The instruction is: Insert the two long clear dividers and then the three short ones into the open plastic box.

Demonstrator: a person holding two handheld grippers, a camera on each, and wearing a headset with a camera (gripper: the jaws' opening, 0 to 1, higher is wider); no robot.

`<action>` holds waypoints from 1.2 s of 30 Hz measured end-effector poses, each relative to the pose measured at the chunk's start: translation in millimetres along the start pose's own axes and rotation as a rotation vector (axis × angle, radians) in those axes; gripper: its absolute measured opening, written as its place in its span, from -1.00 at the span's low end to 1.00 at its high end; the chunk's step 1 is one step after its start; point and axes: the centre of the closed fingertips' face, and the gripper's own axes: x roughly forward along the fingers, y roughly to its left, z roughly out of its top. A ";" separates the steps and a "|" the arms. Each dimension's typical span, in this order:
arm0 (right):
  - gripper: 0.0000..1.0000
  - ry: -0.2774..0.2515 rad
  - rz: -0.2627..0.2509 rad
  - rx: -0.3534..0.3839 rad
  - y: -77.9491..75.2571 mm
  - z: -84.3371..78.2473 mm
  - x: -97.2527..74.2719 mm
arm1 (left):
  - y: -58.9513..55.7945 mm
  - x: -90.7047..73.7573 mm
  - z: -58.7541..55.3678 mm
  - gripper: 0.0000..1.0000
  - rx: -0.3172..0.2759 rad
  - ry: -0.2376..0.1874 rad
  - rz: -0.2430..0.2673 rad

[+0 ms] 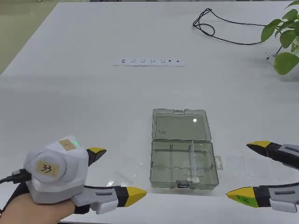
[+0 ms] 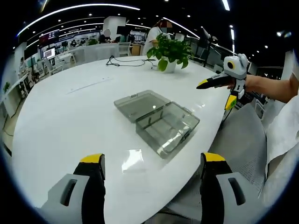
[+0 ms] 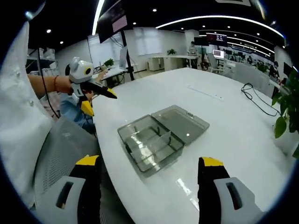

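Ahead of the left gripper (image 1: 120, 171), whose jaws stand wide apart, the white table (image 1: 70, 102) gives open passage, broken by a flat clear divider (image 1: 127, 171) lying just past the tips. Beyond that the open plastic box (image 1: 184, 163) blocks the line, with upright partitions (image 1: 191, 157) splitting its inside. The right gripper (image 1: 243, 170), jaws equally spread, faces the box's other side, with faint clear pieces (image 1: 247, 162) lying flat between its tips. The power strip (image 1: 149, 61), cable (image 1: 202, 24) and plant (image 1: 282, 42) stand well beyond both.
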 end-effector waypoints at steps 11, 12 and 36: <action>0.71 -0.010 -0.011 0.011 -2.7 -6.6 -4.7 | 9.6 23.0 -42.2 0.33 -0.114 0.200 0.031; 0.71 -0.013 -0.011 0.012 -2.4 -6.3 -4.8 | 12.2 26.7 -44.4 0.31 -0.115 0.208 0.039; 0.70 -0.049 -0.023 0.033 -1.1 -4.5 -8.0 | 29.0 49.1 -79.9 -0.05 -0.058 0.396 0.129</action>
